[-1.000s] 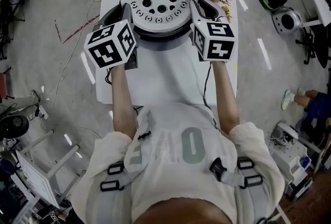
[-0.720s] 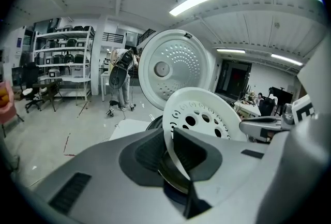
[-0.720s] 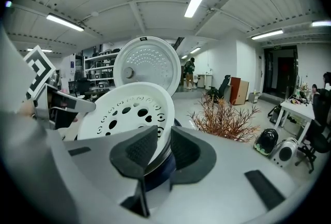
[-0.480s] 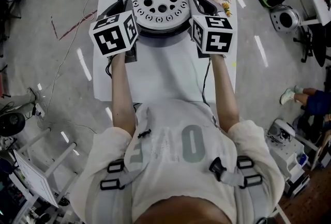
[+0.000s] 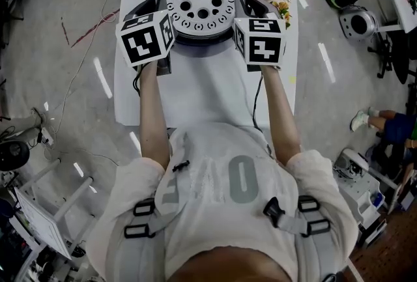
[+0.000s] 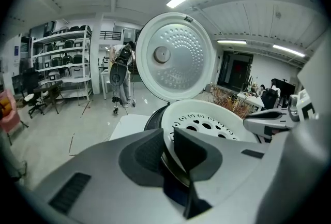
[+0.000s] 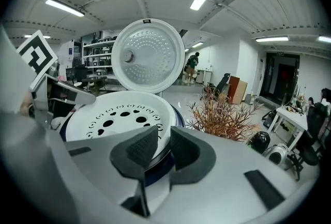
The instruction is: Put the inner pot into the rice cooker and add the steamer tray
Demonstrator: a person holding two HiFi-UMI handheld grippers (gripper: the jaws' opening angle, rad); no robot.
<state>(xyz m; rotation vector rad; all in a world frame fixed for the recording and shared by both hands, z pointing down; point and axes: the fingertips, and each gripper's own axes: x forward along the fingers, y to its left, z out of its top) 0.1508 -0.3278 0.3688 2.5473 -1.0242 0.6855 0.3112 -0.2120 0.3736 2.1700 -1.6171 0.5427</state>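
- Steamer tray [image 5: 199, 4]: white, round and shallow, with a ring of large round holes inside a ring of small slots.
- Left gripper [image 5: 158, 8]: jaws almost together and pinched on the tray's left lip, 1 pad inside and 1 outside.
- Tray sits level over the mouth of the dark rice cooker [image 5: 195, 40], at the far end of the white table [image 5: 208, 92]. Can't tell whether it is fully seated.
- Right gripper [image 5: 244, 8]: same narrow pinch, on the tray's right lip.
- Cooker: lid [image 6: 173, 57] stands open and upright behind the tray. The tray covers the opening, so the inside is hidden.
- Left gripper view only: a shiny metal rim [image 6: 173, 168] just under the tray's lip between the pads, plus shelves [image 6: 62, 62] and a person [image 6: 121, 70] far back.
- Right gripper view: the lid's dimpled underside, and a dried reddish plant [image 7: 222, 117] just right of the cooker. The head view shows the plant at the table's far right corner.
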